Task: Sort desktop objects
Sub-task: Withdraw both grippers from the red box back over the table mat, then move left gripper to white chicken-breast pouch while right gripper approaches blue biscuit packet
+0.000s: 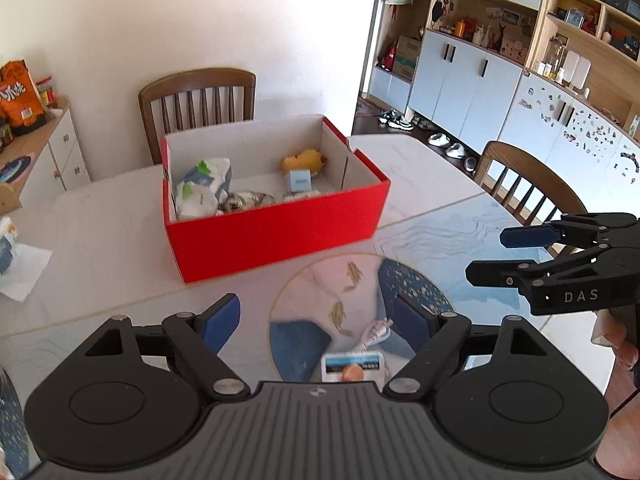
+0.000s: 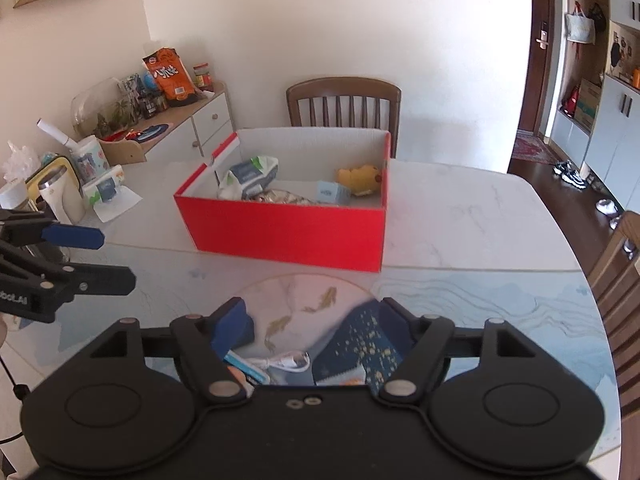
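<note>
The red box (image 2: 280,232) is seen open on the desk (image 2: 460,216), already filled with soft wipe packs (image 2: 248,178), a yellow plush (image 2: 360,178) and a small blue carton (image 2: 331,192). Nearer, a white cable (image 1: 374,334) and a small card (image 1: 352,364) are left on the desk; both are judged light, and the limp cable is best taken at its stiff plug. Both grippers, left (image 1: 316,322) and right (image 2: 314,322), are held with jaws apart and nothing between them.

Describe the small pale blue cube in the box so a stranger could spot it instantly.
Find the open red cardboard box on the white marble table. Inside, toward its right end, the small pale blue cube sits beside a yellow plush toy. It is the only hard-edged, boxy item among soft packets.
</note>
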